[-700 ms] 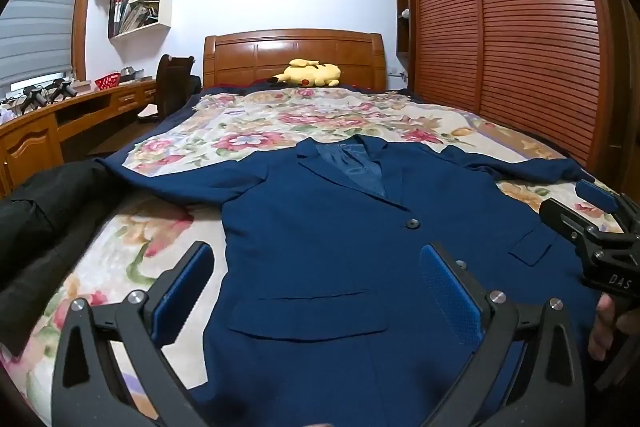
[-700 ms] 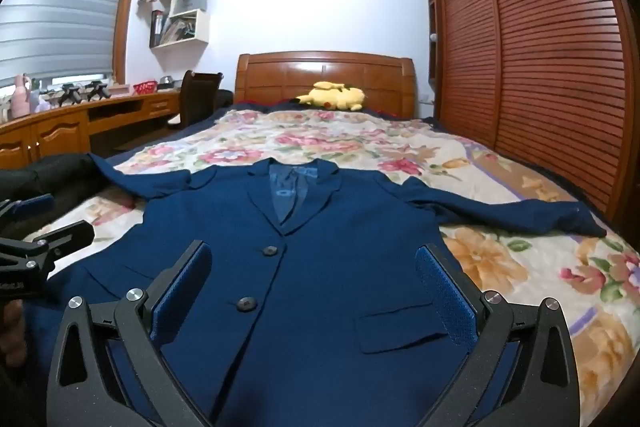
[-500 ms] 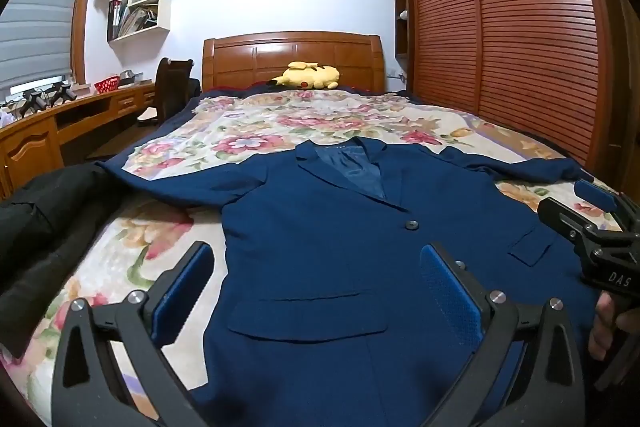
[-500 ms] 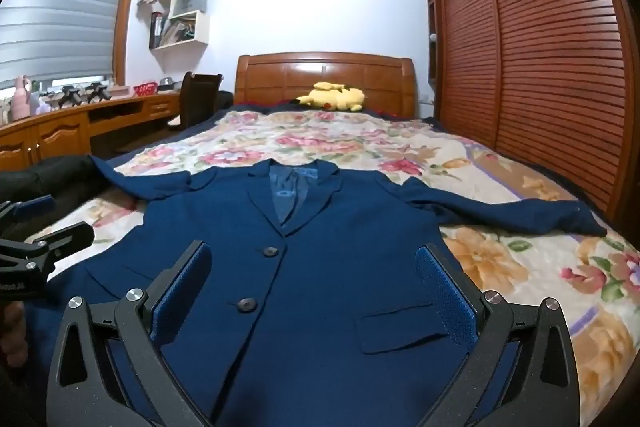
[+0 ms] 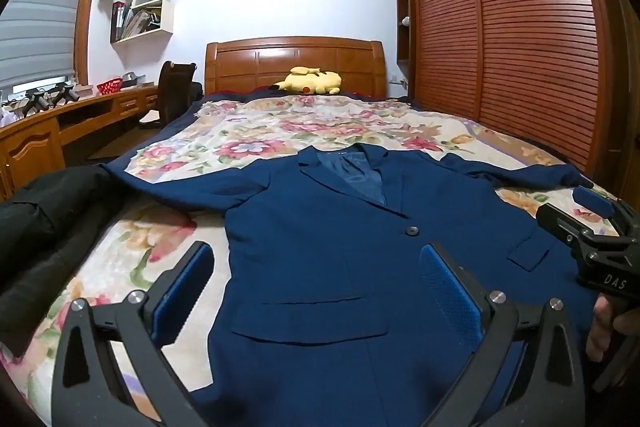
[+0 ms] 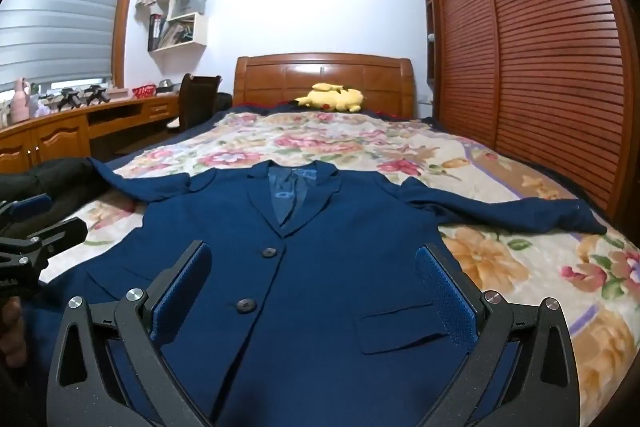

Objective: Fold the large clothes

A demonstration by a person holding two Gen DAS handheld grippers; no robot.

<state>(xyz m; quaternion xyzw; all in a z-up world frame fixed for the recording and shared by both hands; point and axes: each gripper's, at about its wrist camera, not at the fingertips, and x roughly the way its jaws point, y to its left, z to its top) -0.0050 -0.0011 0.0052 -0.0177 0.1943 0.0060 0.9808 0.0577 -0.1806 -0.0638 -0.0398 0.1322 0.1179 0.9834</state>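
A navy blue blazer [image 5: 340, 251] lies flat and face up on the floral bed, buttoned, collar toward the headboard, both sleeves spread sideways; it also shows in the right wrist view [image 6: 320, 267]. My left gripper [image 5: 316, 291] is open and empty, hovering over the blazer's lower left part near a pocket flap. My right gripper [image 6: 314, 291] is open and empty over the lower front near the two buttons. Each gripper shows at the edge of the other's view, the right one [image 5: 592, 223] and the left one [image 6: 32, 227].
A black garment [image 5: 44, 227] lies at the bed's left edge. A yellow plush toy [image 5: 312, 81] sits by the wooden headboard [image 5: 296, 63]. A wooden desk [image 5: 48, 131] and chair [image 5: 174, 95] stand left. Slatted wardrobe doors [image 5: 520, 39] run along the right.
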